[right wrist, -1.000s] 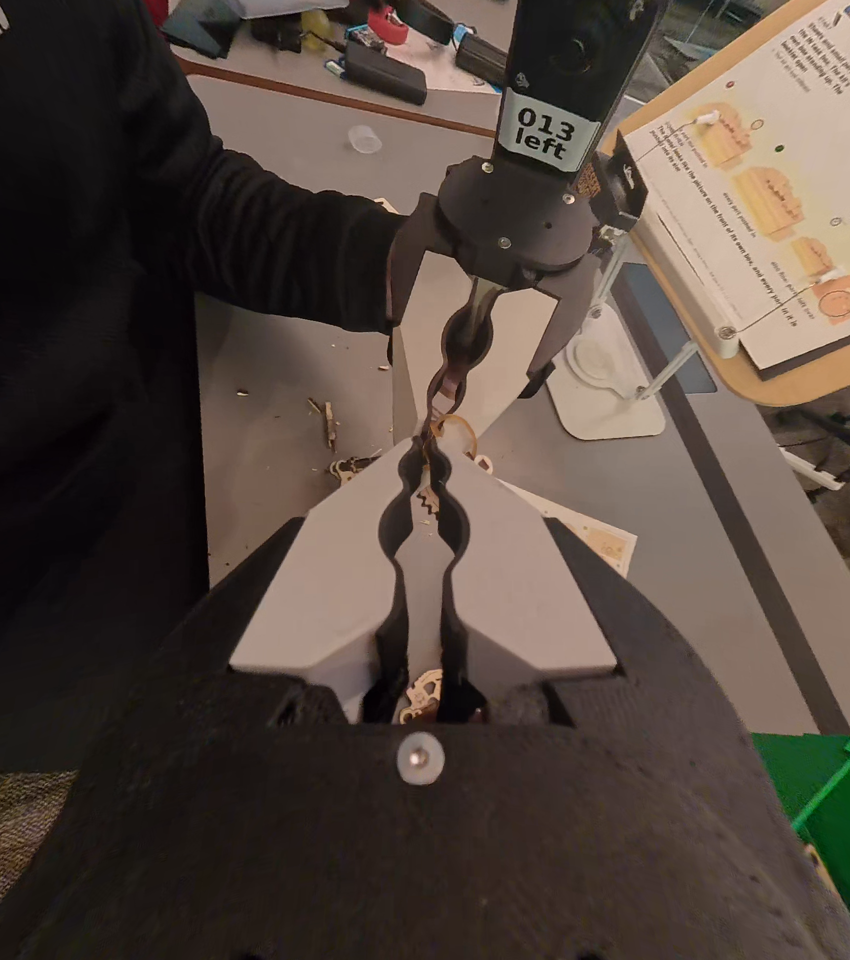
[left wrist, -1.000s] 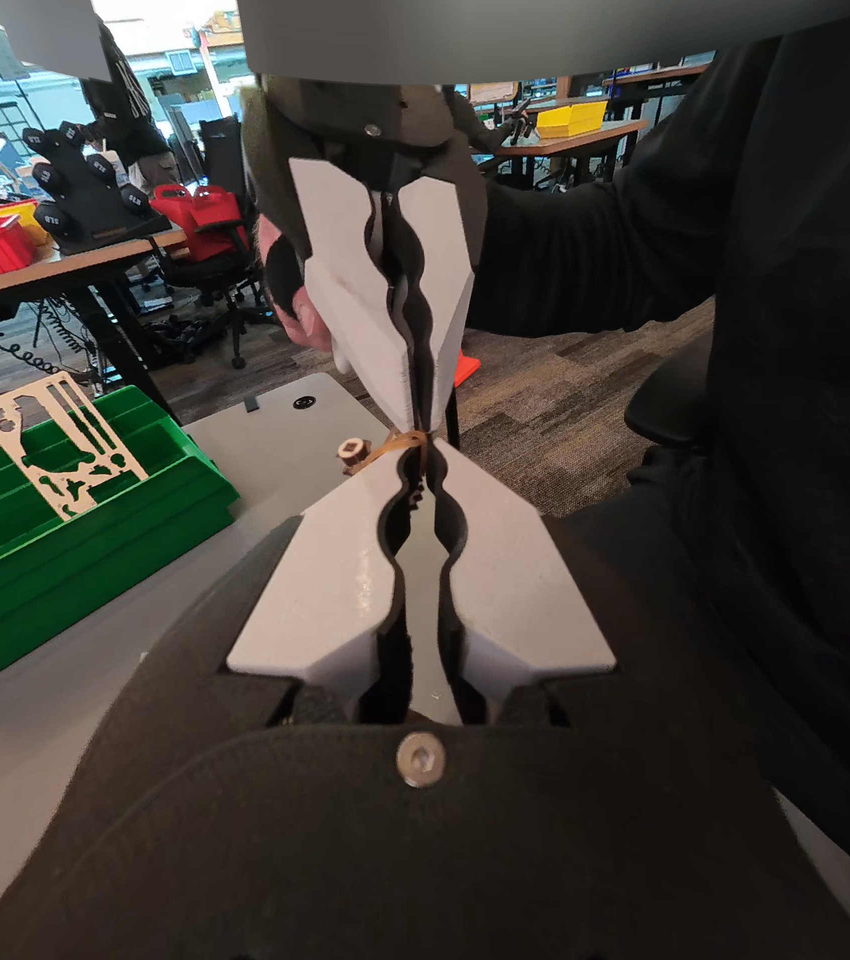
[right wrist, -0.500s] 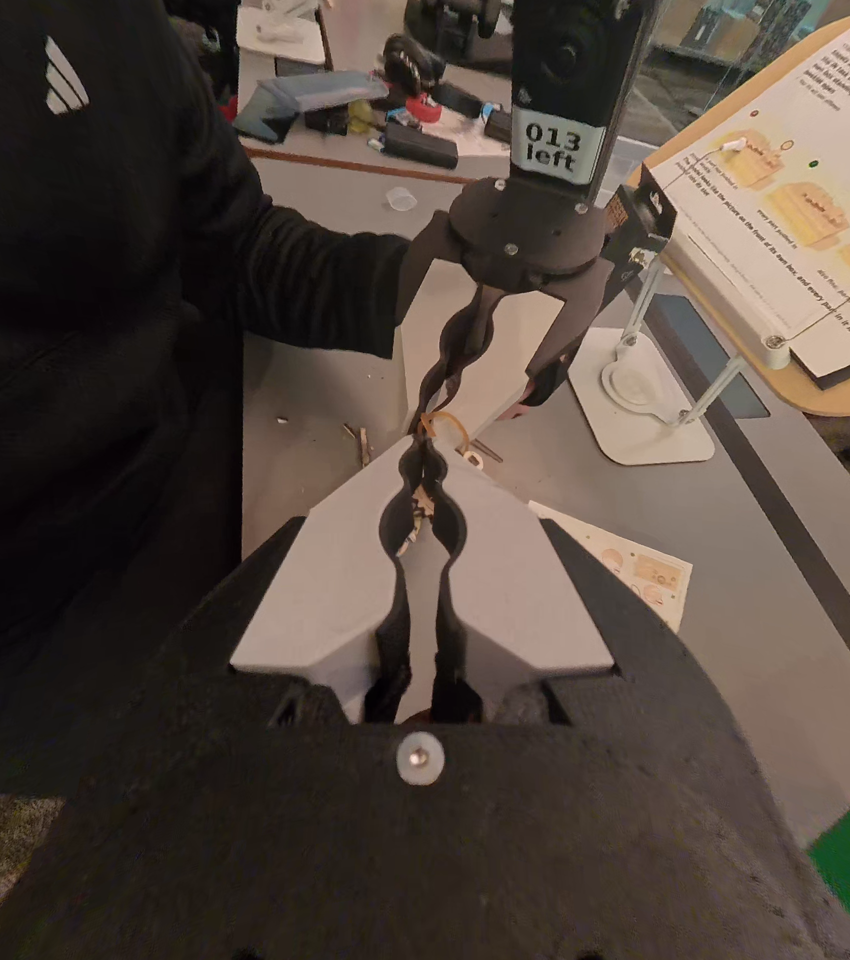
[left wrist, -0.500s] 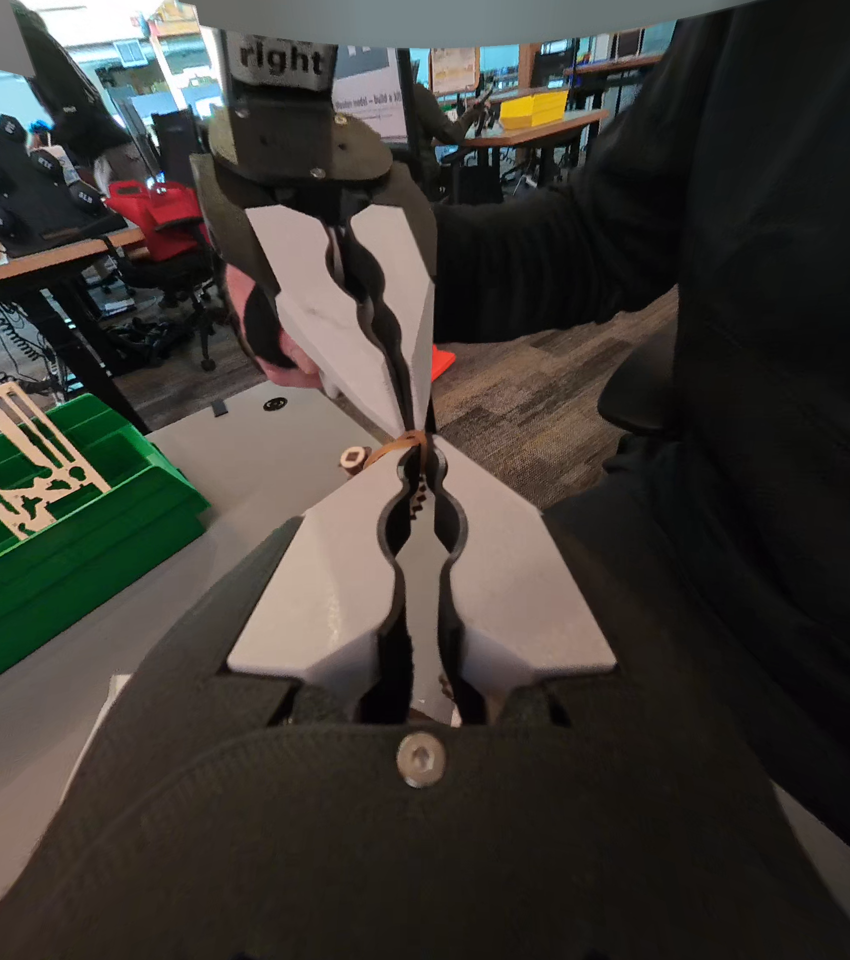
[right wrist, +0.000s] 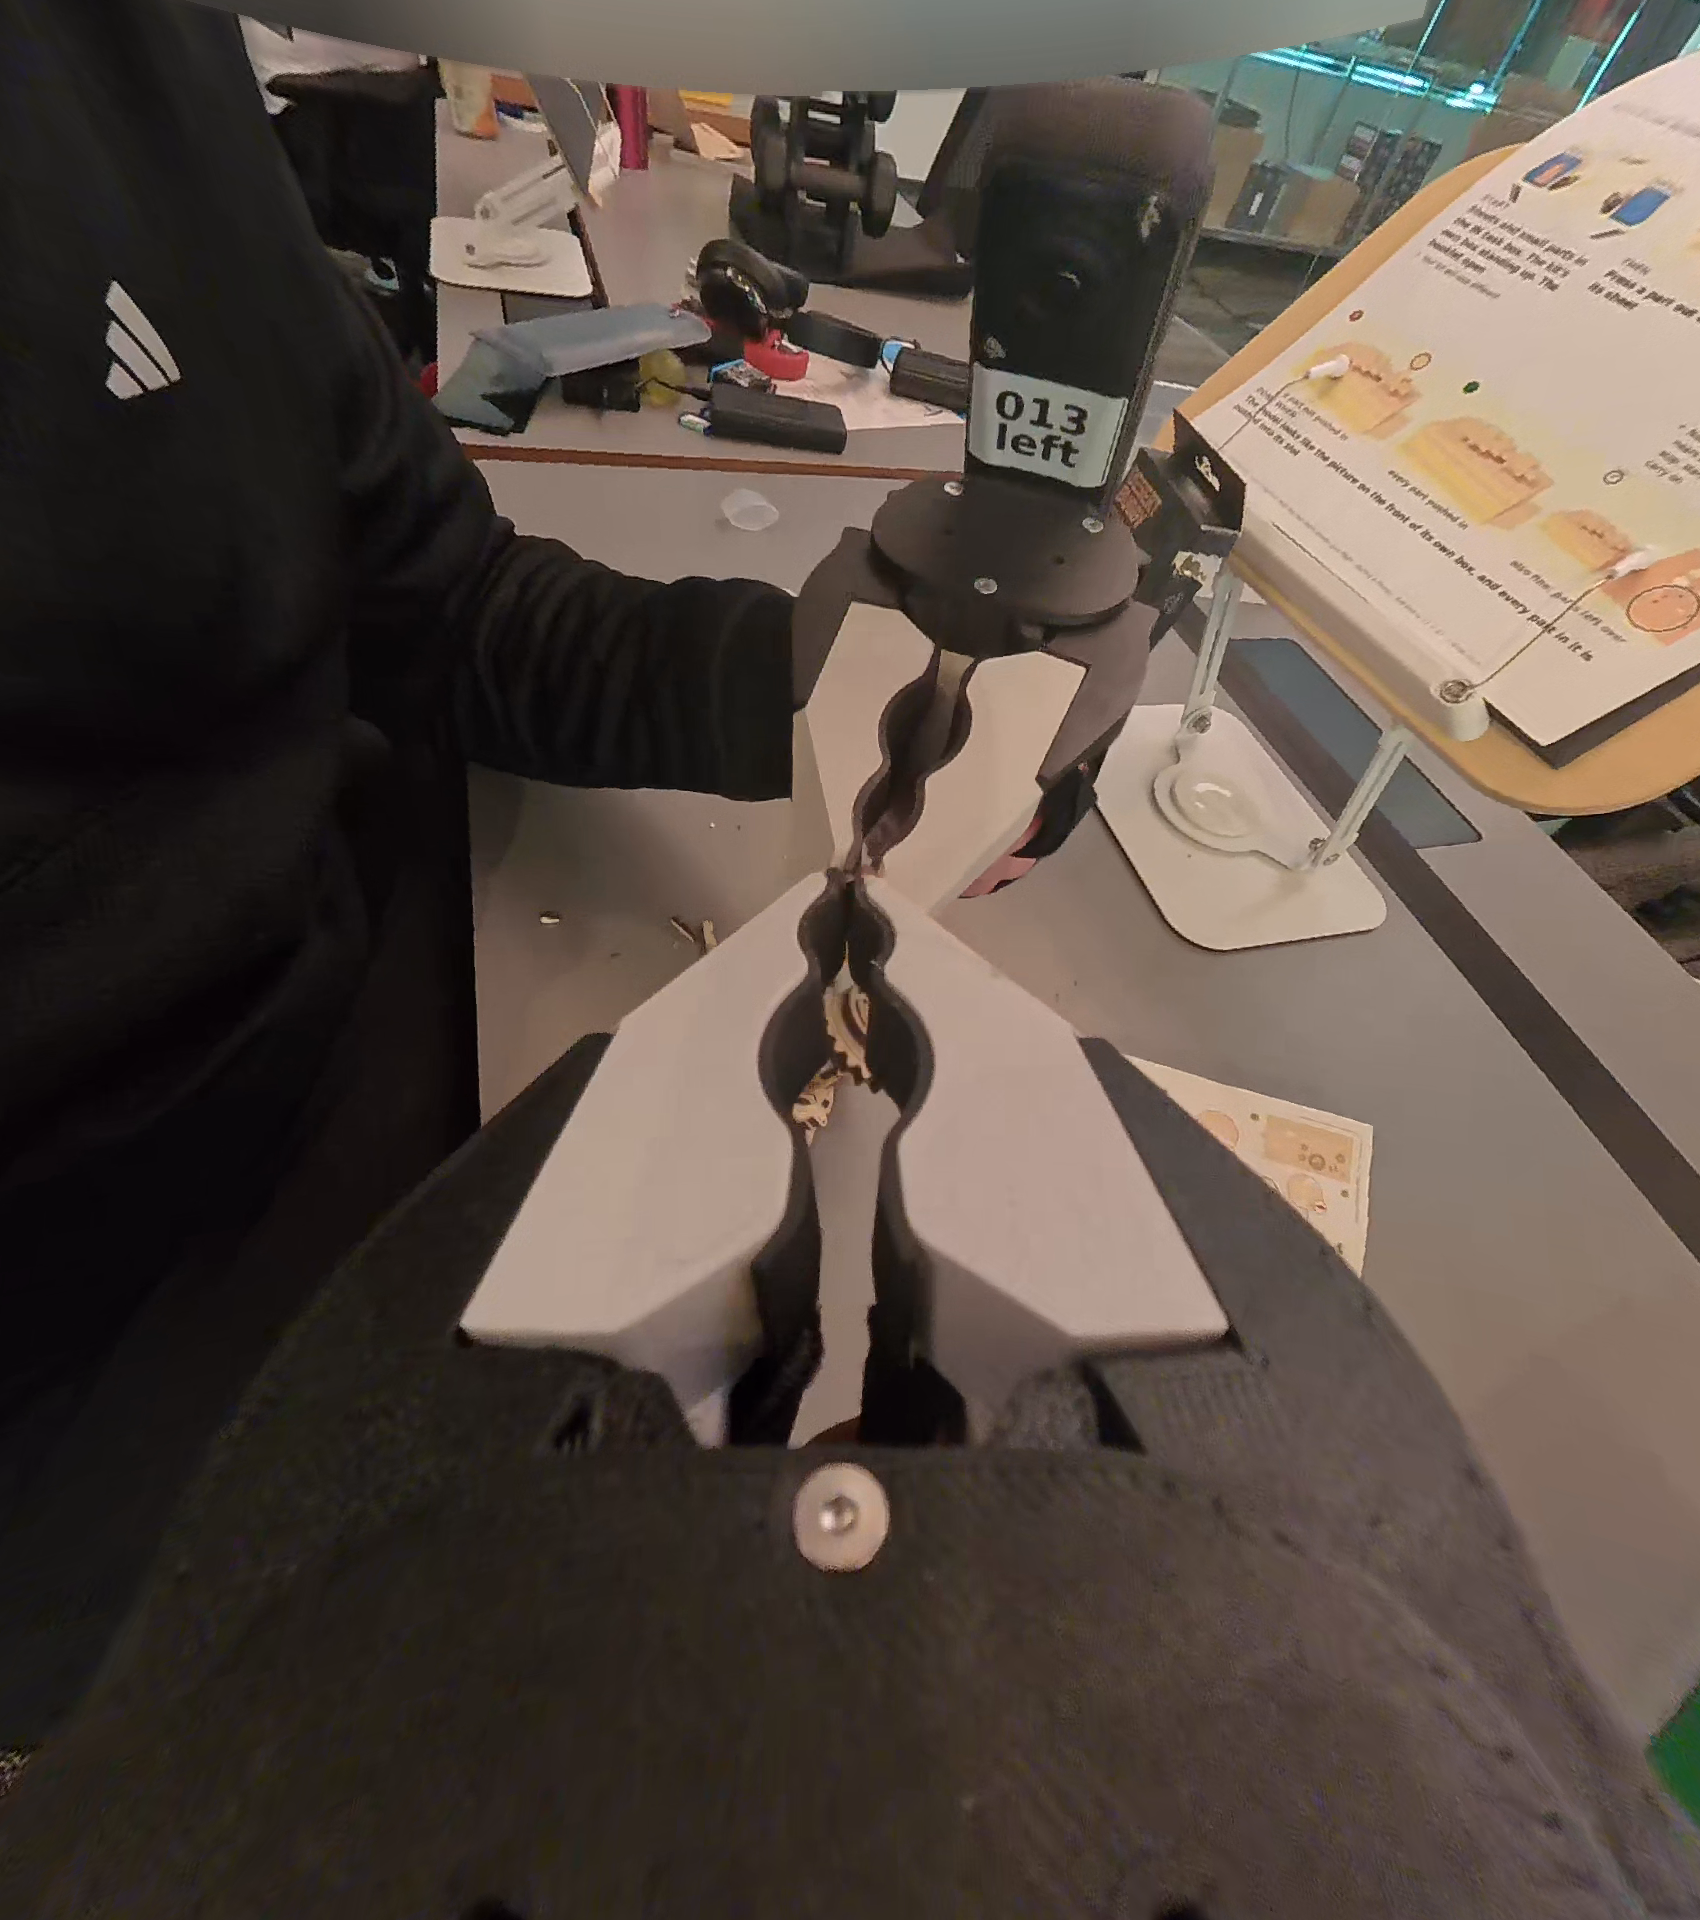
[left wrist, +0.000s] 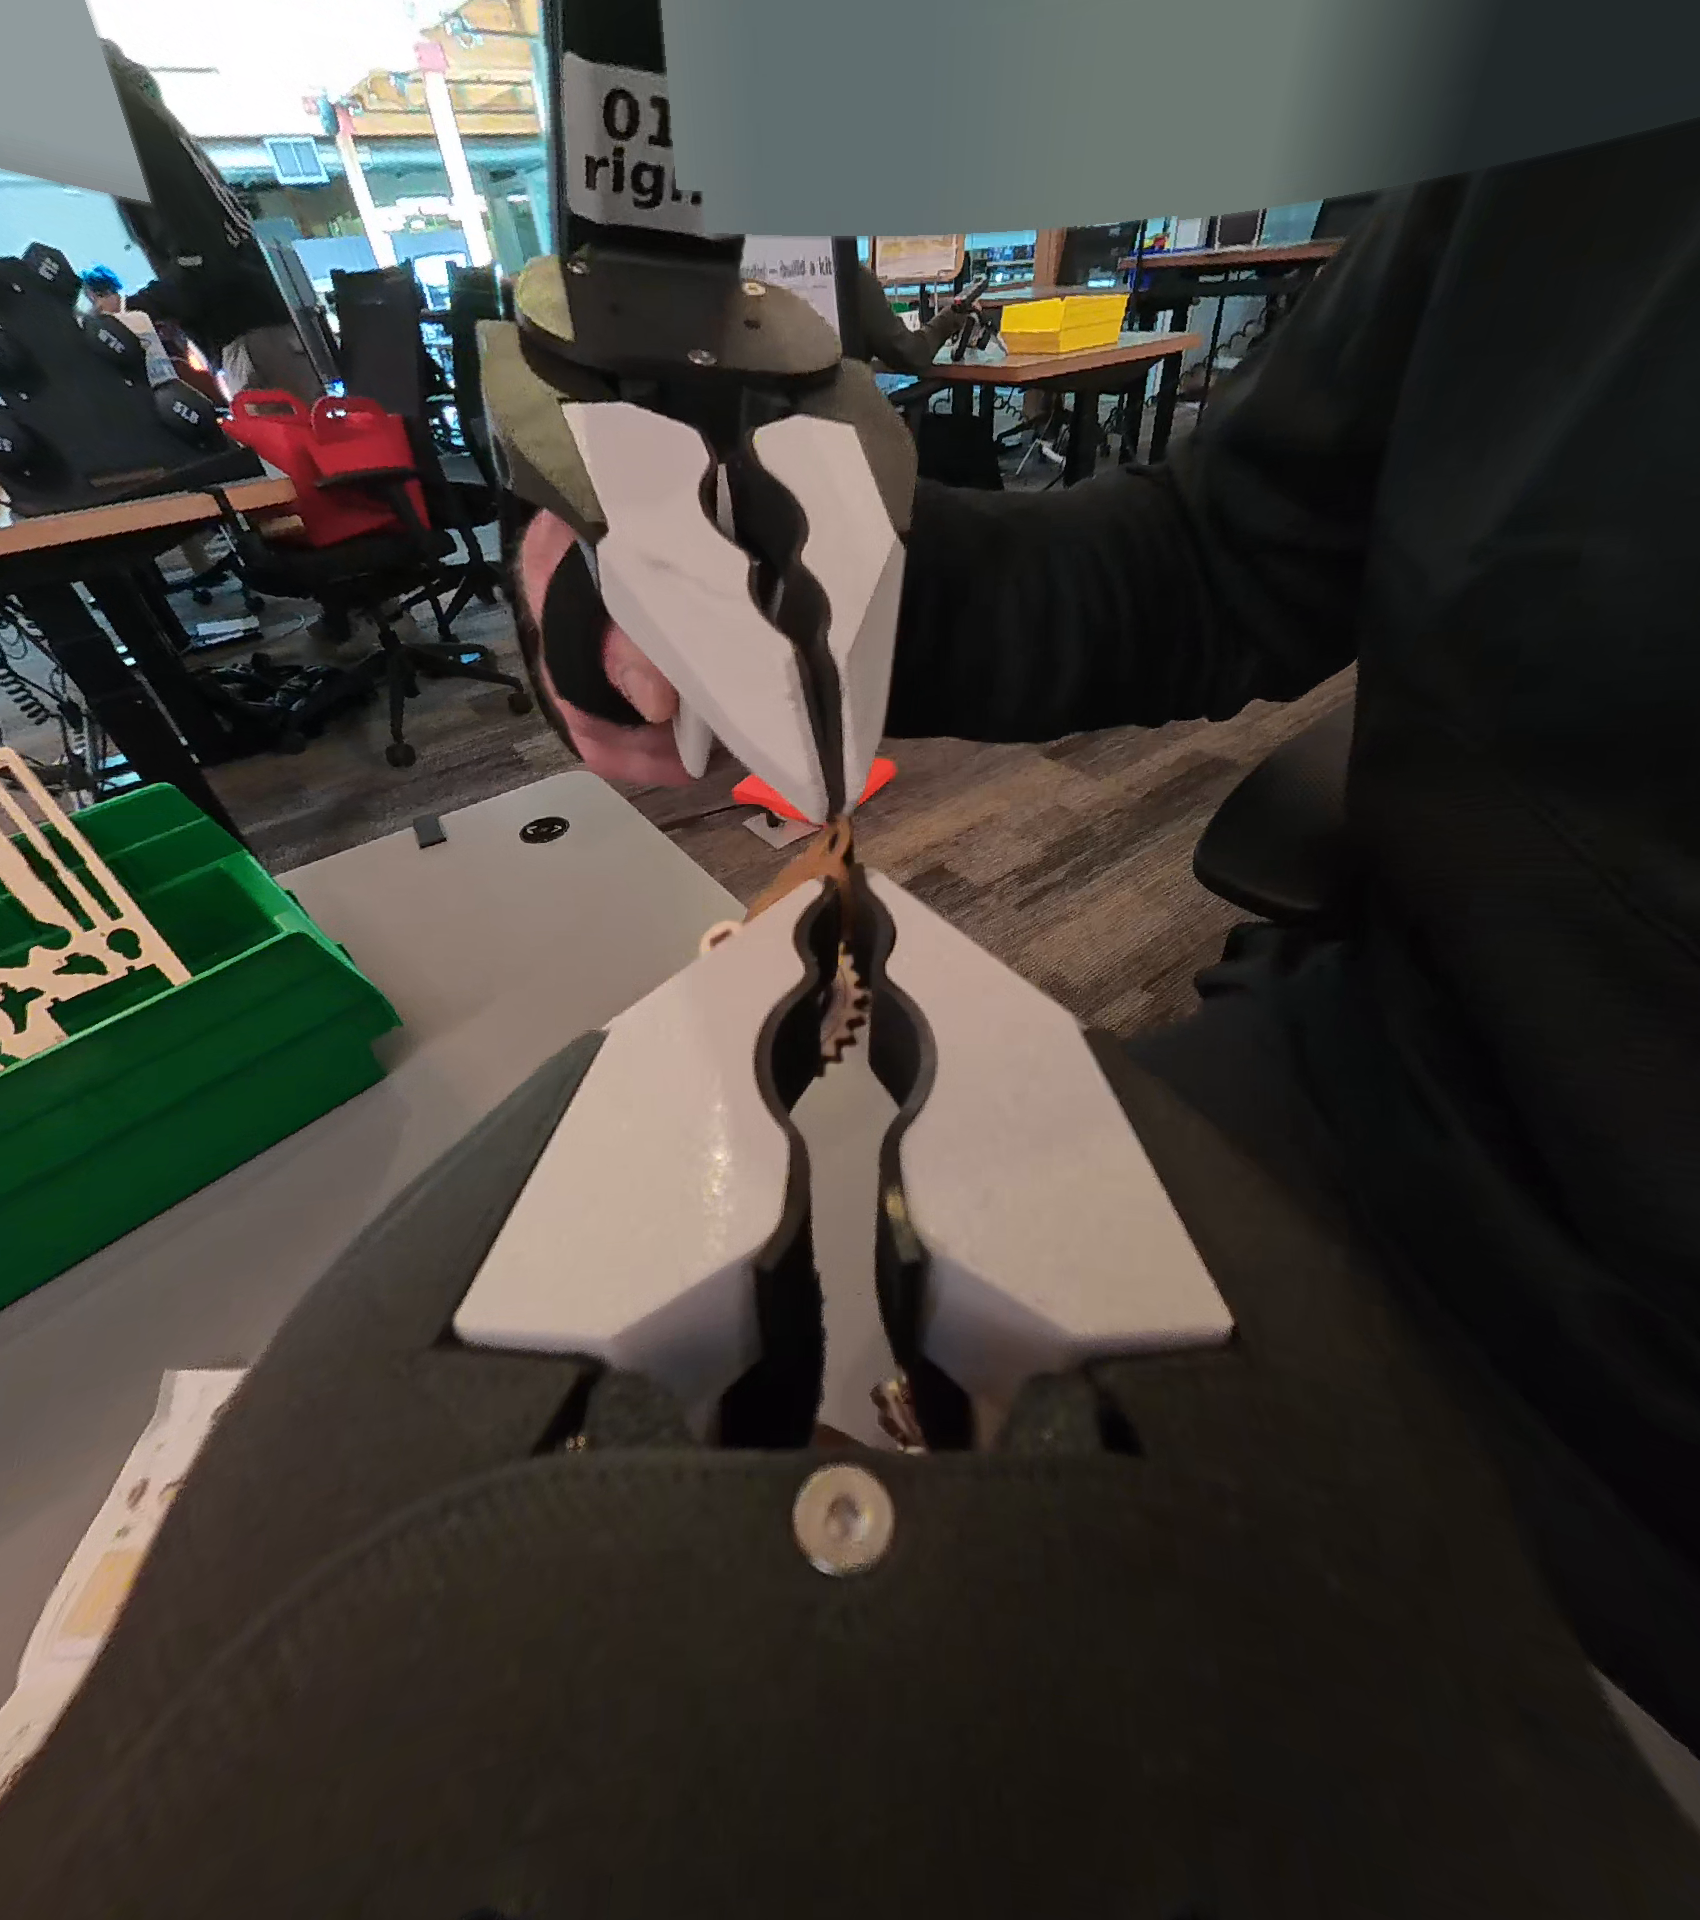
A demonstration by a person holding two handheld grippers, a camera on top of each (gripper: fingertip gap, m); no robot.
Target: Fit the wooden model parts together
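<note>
Two grippers: tip to tip above the desk edge, both gripping.
Left gripper (left wrist: 841,899): fingers narrow, tips pinched on the wooden part; wavy channel behind the tips open, a toothed edge showing inside.
Right gripper (right wrist: 844,899): fingers narrow as well, tips closed on the same small assembly; a gear-like piece visible in the first hollow behind the tips.
Wooden part (left wrist: 851,1003): thin, pale, toothed; lodged between the left fingers, running forward to the tips.
Gear piece (right wrist: 844,1023): between the right fingers, just behind the tips; exact outline too small to tell.
Tan band (left wrist: 804,868): thin loop or strip at the meeting point of the four fingertips, just left of the tips; material not clear.
Contact: both sets of tips touching or nearly so at one point; whether the two pieces are one joined unit or two separate bits, cannot tell.
Progress, judged: mid-fit. Parts brought together and held from both sides; seating not confirmed, joint hidden by the tips.
Left to do, judged: press home, check alignment, then further pieces. Punched-out sheet (left wrist: 15,914) upright in the green bin (left wrist: 150,1101), well left of the left fingers, most shapes already out.
Reference: instruction page (right wrist: 1573,416) on a stand, up and right of the right fingers; small printed sheet (right wrist: 1272,1164) flat on the desk just right of them.
Risk, judged: thin part, pinch near the tip only; twist or slip likely if pushed off-axis.
</note>
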